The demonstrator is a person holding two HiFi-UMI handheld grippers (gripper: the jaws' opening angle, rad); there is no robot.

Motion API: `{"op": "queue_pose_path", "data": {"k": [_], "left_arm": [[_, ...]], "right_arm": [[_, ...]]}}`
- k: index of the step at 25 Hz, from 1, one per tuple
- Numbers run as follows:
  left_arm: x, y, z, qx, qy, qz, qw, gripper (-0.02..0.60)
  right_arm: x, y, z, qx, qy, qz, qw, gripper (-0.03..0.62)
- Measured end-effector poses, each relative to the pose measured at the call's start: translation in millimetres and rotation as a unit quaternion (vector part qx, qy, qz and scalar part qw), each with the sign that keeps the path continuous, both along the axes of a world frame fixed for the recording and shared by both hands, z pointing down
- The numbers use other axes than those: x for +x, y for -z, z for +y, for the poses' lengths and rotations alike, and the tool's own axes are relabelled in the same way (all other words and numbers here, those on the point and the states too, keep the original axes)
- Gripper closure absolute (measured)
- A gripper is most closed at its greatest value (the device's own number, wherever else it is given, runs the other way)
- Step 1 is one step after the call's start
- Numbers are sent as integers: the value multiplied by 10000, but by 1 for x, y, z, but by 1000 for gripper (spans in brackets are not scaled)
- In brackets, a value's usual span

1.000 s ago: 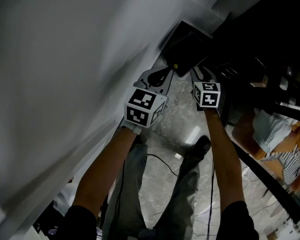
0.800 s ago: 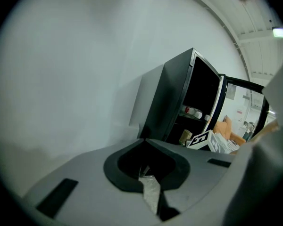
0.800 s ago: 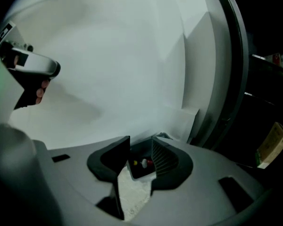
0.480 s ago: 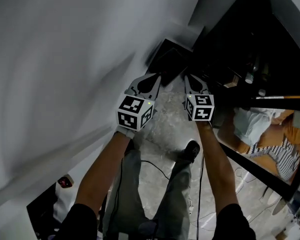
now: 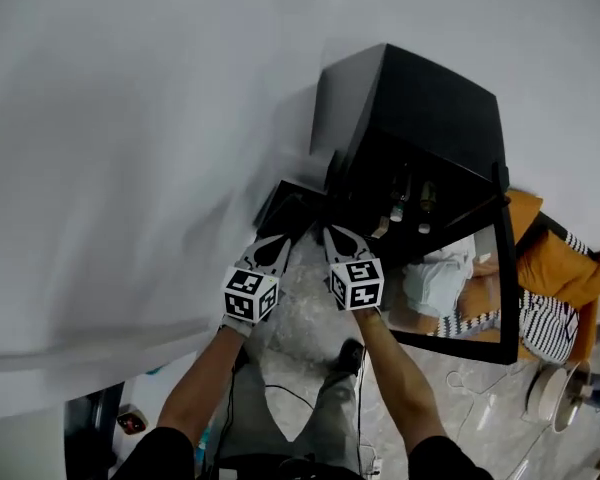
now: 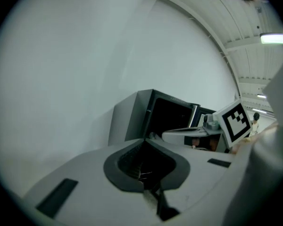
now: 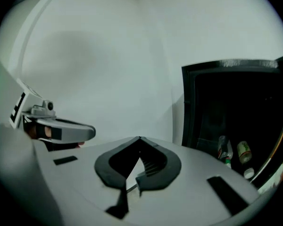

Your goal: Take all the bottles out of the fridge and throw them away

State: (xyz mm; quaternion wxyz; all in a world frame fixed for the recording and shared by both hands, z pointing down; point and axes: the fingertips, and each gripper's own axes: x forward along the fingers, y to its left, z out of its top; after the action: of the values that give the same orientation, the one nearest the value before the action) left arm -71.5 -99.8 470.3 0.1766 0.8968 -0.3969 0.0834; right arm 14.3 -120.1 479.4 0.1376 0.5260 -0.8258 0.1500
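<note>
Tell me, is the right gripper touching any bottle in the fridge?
Apart. In the right gripper view, the right gripper's jaws, just closed on nothing, face the wall; the bottles stand off to the side inside the fridge.

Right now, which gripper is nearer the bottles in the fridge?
Right. The right gripper is just below-left of the bottles in the open fridge; the left gripper is further left, beyond it.

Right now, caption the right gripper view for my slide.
Right gripper, shut and empty, faces the open fridge with bottles inside.
</note>
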Motion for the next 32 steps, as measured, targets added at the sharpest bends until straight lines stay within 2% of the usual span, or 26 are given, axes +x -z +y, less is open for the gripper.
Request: {"op": "queue_pose_path", "data": {"k": [6, 13, 17, 23, 32], "left_arm": [[38, 75, 25, 134, -215, 156, 9996, 577], [77, 134, 55, 305, -507, 275, 9979, 577], [95, 152, 69, 394, -737, 216, 9963, 577], [104, 171, 83, 519, -1048, 149, 9930, 577], [113, 181, 89, 606, -1279, 100, 9899, 577]], "right_arm": [[38, 98, 44, 270, -296, -177, 9990, 586], [95, 164, 92, 506, -711, -145, 9961, 586], [119, 173, 121, 503, -954, -201, 9940, 586], [133, 160, 154, 396, -1281, -243, 9907, 586], [151, 163, 171, 440, -1504, -140, 9875, 586]]}}
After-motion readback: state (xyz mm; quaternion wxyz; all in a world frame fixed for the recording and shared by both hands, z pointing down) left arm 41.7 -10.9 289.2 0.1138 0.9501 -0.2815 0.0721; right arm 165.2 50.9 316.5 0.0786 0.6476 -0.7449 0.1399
